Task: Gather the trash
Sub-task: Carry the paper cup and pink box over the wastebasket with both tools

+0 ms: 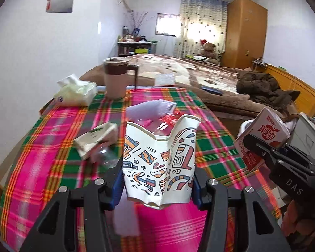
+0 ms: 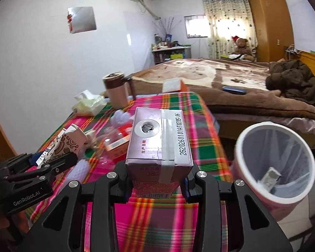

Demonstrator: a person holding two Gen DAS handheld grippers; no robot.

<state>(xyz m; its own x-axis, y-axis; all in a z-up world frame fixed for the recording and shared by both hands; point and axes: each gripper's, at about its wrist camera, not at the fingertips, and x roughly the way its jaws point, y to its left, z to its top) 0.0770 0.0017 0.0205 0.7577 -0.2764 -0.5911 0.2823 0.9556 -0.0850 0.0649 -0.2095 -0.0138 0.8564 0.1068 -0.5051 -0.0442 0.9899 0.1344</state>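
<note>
Midway. Left tongs pinching crushed paper cup, right tongs pinching drink carton, both lifted over surface. Bin beside, one scrap inside. Left on surface: bottle, small box, wrappers.

Mug behind tissue pack on table.

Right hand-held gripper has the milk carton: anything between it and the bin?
Nothing visible. The milk carton is clamped in the right hand-held gripper above the plaid table. The white-rimmed bin sits open-mouthed to its right, off the table edge, with only open air between them.
</note>
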